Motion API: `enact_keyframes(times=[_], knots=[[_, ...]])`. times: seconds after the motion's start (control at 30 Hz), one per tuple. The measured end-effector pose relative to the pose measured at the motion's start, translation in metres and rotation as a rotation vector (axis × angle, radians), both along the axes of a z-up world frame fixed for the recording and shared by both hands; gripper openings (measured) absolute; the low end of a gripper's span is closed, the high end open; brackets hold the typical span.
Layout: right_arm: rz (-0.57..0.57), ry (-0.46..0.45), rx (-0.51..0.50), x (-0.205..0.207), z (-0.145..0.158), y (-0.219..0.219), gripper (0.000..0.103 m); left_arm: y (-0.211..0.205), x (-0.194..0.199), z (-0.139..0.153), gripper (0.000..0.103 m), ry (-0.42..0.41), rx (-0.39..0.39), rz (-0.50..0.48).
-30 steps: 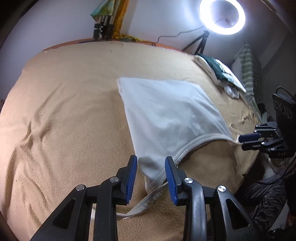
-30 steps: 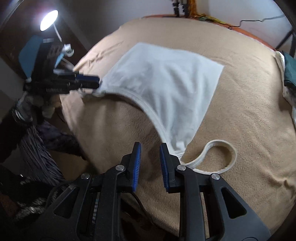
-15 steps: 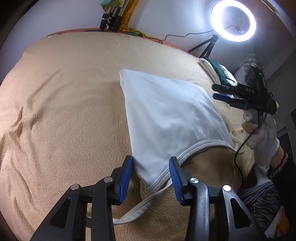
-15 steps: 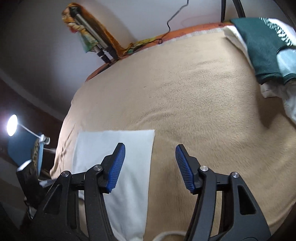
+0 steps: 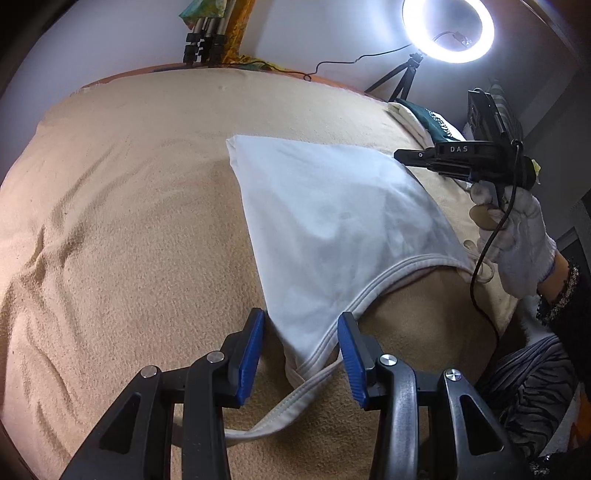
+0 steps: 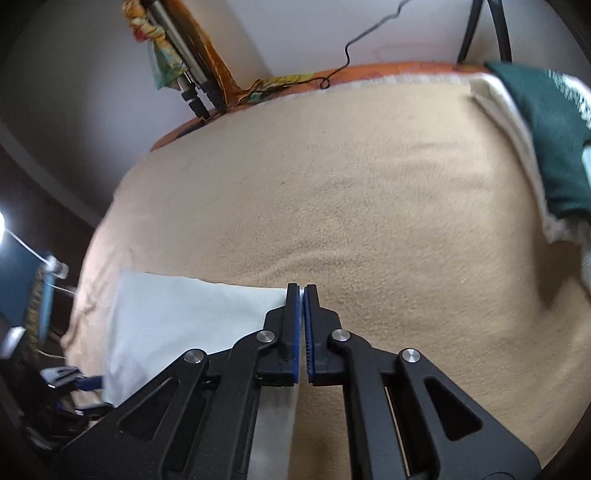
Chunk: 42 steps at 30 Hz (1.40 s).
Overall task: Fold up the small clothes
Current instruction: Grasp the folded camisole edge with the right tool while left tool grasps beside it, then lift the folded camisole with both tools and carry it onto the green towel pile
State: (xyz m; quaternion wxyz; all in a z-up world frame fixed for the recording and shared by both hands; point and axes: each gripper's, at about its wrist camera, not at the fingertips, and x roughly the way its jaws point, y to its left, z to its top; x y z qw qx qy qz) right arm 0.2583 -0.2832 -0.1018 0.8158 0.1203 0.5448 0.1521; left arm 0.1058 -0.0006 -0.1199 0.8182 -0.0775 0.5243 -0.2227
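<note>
Since a second ago the right gripper [image 6: 303, 325] has swung from the strap end of the white top [image 5: 332, 221] to its far corner and snapped its jaws together; half a second ago they stood wide apart over that corner. The left gripper [image 5: 301, 354] has barely shifted and its gap has widened a little.

In the right wrist view the blue pads are pressed together at the lower middle of the frame, right on the top's corner, with a sliver of white cloth showing between them. The left gripper's jaws are partly apart at the lower middle of its view, straddling the narrow strap end of the top without pressing on it; a loose strap [image 5: 280, 406] trails down and left beneath them.

The top lies flat on a tan blanket [image 5: 129, 221] that fills most of both views, rumpled at the left edge of the left wrist view. At the right edge of that view a gloved hand [image 5: 517, 240] carries the right gripper, with a black cable hanging from it across the top's other strap. A ring light [image 5: 448, 31] on a small tripod glares at the upper right, and a folded green and white pile [image 6: 546, 140] sits on the blanket's far right side. A bundle of tripod legs [image 5: 201, 40] leans on the wall at the top.

The right gripper's body hides much of the top in its own view, and that picture is slightly blurred. The dark striped cloth at the lower right of the left wrist view is cut off by the frame.
</note>
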Motion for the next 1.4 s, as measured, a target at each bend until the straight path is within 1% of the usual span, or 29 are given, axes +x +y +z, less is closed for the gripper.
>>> enact_keyframes(times=[0.07, 0.13, 0.17, 0.2, 0.23, 0.27, 0.3, 0.37, 0.47, 0.57, 0.63, 0.73, 0.8, 0.83, 0.87, 0.93, 1.1, 1.13, 1.17, 1.2, 1.27, 1.3, 1.37, 1.4], knots=[[-0.032, 0.007, -0.018, -0.003, 0.005, -0.007, 0.004, 0.005, -0.001, 0.003, 0.042, 0.007, -0.026, 0.009], [-0.042, 0.012, 0.019, -0.014, 0.012, -0.017, 0.005, 0.014, 0.001, 0.008, 0.042, 0.004, -0.070, 0.041], [-0.039, 0.025, 0.052, -0.020, 0.014, -0.019, 0.010, 0.019, 0.003, 0.010, 0.043, 0.005, -0.096, 0.059], [-0.030, 0.035, 0.090, -0.029, 0.017, -0.022, 0.018, 0.023, 0.005, 0.012, 0.044, 0.007, -0.119, 0.078], [-0.019, 0.039, 0.110, -0.037, 0.019, -0.023, 0.023, 0.027, 0.008, 0.013, 0.046, 0.008, -0.141, 0.098], [-0.010, 0.041, 0.122, -0.043, 0.019, -0.024, 0.035, 0.033, 0.012, 0.014, 0.046, 0.016, -0.176, 0.123], [0.001, 0.047, 0.139, -0.051, 0.018, -0.026, 0.040, 0.037, 0.016, 0.014, 0.047, 0.030, -0.217, 0.145], [0.014, 0.077, 0.171, -0.064, 0.011, -0.028, 0.040, 0.046, 0.023, 0.009, 0.048, 0.066, -0.295, 0.188], [-0.006, 0.119, 0.211, -0.075, -0.001, -0.036, 0.040, 0.052, 0.035, -0.002, 0.048, 0.123, -0.373, 0.237], [-0.037, 0.157, 0.268, -0.077, -0.014, -0.046, 0.040, 0.055, 0.045, -0.014, 0.048, 0.178, -0.410, 0.260], [-0.050, 0.172, 0.327, -0.077, -0.020, -0.051, 0.040, 0.054, 0.050, -0.022, 0.048, 0.211, -0.440, 0.273], [-0.037, 0.180, 0.363, -0.075, -0.024, -0.051, 0.040, 0.055, 0.057, -0.025, 0.048, 0.223, -0.477, 0.282], [-0.021, 0.186, 0.382, -0.073, -0.026, -0.048, 0.040, 0.057, 0.063, -0.029, 0.045, 0.239, -0.510, 0.292], [-0.015, 0.186, 0.384, -0.072, -0.026, -0.046, 0.040, 0.056, 0.065, -0.031, 0.042, 0.245, -0.523, 0.299], [-0.006, 0.184, 0.384, -0.070, -0.026, -0.042, 0.040, 0.056, 0.066, -0.033, 0.039, 0.249, -0.532, 0.306], [0.006, 0.185, 0.385, -0.066, -0.026, -0.036, 0.040, 0.055, 0.068, -0.034, 0.036, 0.252, -0.540, 0.311], [0.025, 0.191, 0.389, -0.059, -0.033, -0.023, 0.038, 0.041, 0.076, -0.032, 0.033, 0.236, -0.518, 0.293], [0.031, 0.189, 0.383, -0.058, -0.033, -0.021, 0.038, 0.040, 0.077, -0.032, 0.030, 0.236, -0.511, 0.290], [0.034, 0.186, 0.371, -0.058, -0.033, -0.021, 0.036, 0.037, 0.079, -0.031, 0.027, 0.230, -0.500, 0.288], [0.038, 0.184, 0.351, -0.058, -0.033, -0.020, 0.030, 0.035, 0.078, -0.031, 0.025, 0.223, -0.488, 0.285], [0.046, 0.180, 0.324, -0.058, -0.033, -0.017, 0.025, 0.029, 0.079, -0.029, 0.016, 0.208, -0.454, 0.277], [0.048, 0.177, 0.311, -0.058, -0.032, -0.016, 0.021, 0.025, 0.079, -0.027, 0.014, 0.195, -0.431, 0.274], [0.053, 0.168, 0.283, -0.059, -0.030, -0.013, 0.018, 0.023, 0.076, -0.025, 0.009, 0.173, -0.397, 0.268], [0.057, 0.158, 0.261, -0.060, -0.028, -0.012, 0.015, 0.021, 0.075, -0.023, 0.008, 0.159, -0.382, 0.263]])
